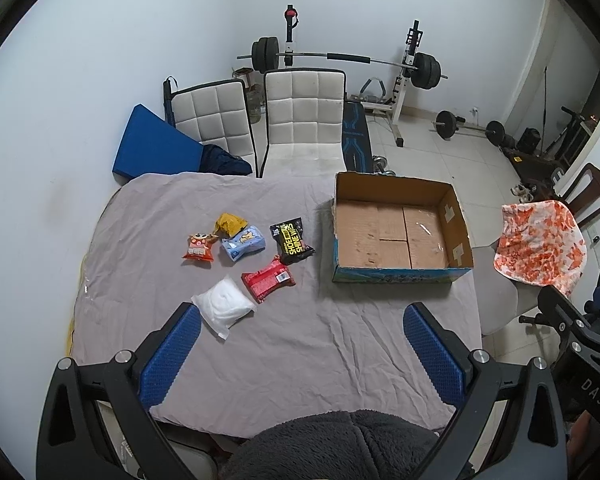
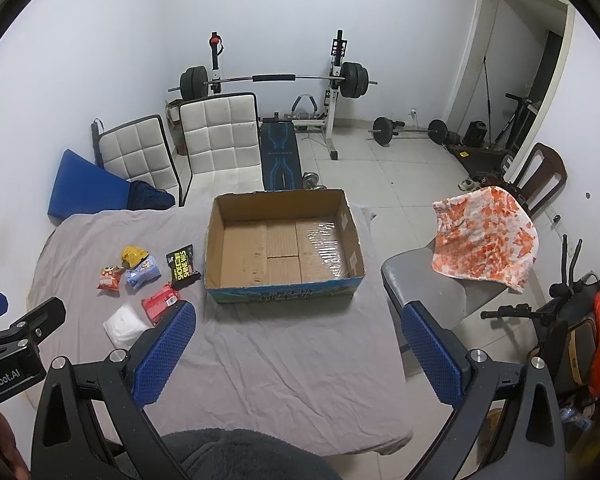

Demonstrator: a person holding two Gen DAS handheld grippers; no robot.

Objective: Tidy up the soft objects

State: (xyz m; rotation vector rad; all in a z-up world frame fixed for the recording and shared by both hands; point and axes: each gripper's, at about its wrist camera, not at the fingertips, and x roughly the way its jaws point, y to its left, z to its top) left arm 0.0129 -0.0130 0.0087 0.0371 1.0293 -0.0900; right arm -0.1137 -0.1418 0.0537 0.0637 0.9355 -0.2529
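Observation:
Several soft packets lie on the grey-clothed table (image 1: pixel 300 344): a white pouch (image 1: pixel 224 305), a red pack (image 1: pixel 268 280), a black wipes pack (image 1: pixel 294 240), a light blue pack (image 1: pixel 243 243), a yellow bag (image 1: pixel 230 224) and an orange snack bag (image 1: pixel 199 247). An open, empty cardboard box (image 1: pixel 396 200) stands to their right. My left gripper (image 1: pixel 306 344) is open and empty, held above the table's near side. My right gripper (image 2: pixel 300 344) is open and empty in front of the box (image 2: pixel 284 204). The packets also show in the right wrist view, such as the white pouch (image 2: pixel 124 325).
Two white padded chairs (image 1: pixel 304 116) stand behind the table. A grey chair with an orange-patterned cloth (image 1: pixel 540 244) is at the right. A weight bench and barbell (image 1: pixel 340 58) stand at the back wall. A blue mat (image 1: pixel 156 144) leans at the left.

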